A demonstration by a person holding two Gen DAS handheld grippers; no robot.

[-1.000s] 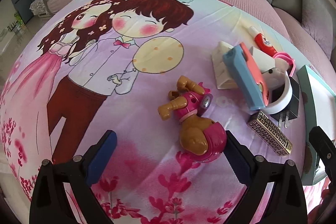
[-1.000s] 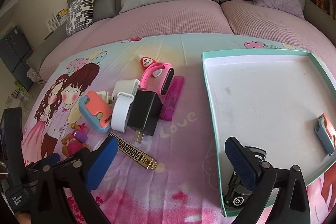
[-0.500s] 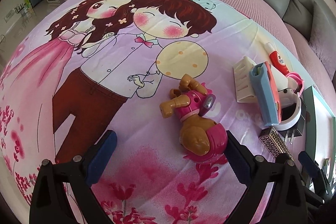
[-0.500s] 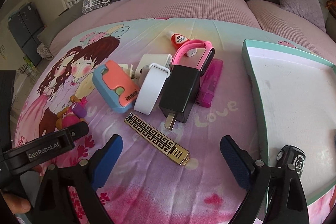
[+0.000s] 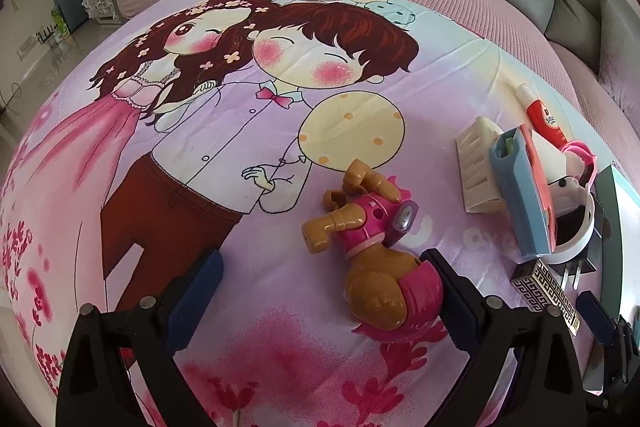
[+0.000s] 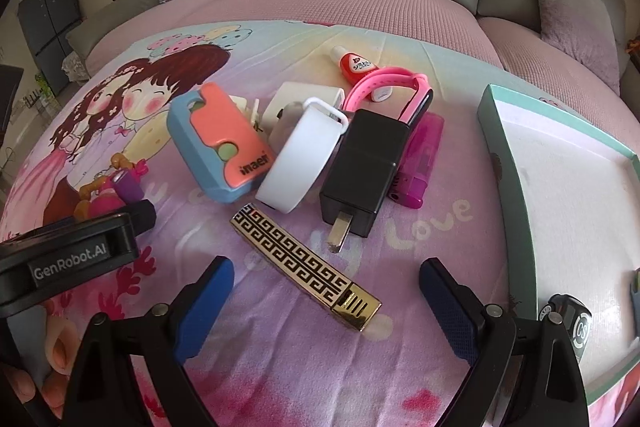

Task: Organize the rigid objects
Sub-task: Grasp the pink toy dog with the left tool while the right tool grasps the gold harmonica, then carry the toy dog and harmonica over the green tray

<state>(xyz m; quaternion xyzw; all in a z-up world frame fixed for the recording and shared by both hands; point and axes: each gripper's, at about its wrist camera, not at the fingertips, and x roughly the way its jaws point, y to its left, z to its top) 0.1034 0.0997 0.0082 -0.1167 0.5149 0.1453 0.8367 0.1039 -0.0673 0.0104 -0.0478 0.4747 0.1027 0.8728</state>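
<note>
Gold lighter [image 6: 306, 262] now lies between the approaching right gripper's [image 6: 324, 303] spread jaws.

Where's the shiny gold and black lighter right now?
In the right wrist view, the gold and black lighter lies on the cartoon bedsheet, between the open right gripper's fingers, just below the black charger plug.

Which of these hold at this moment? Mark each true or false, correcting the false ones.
1. The right gripper is shut on the gold lighter. False: its jaws stand open, and the lighter lies free on the sheet.
2. The toy dog lies on its side by the left gripper. True.
3. The black charger is in the tray. False: it lies on the sheet beside the tray.
4. The left gripper's jaws are open. True.
</note>
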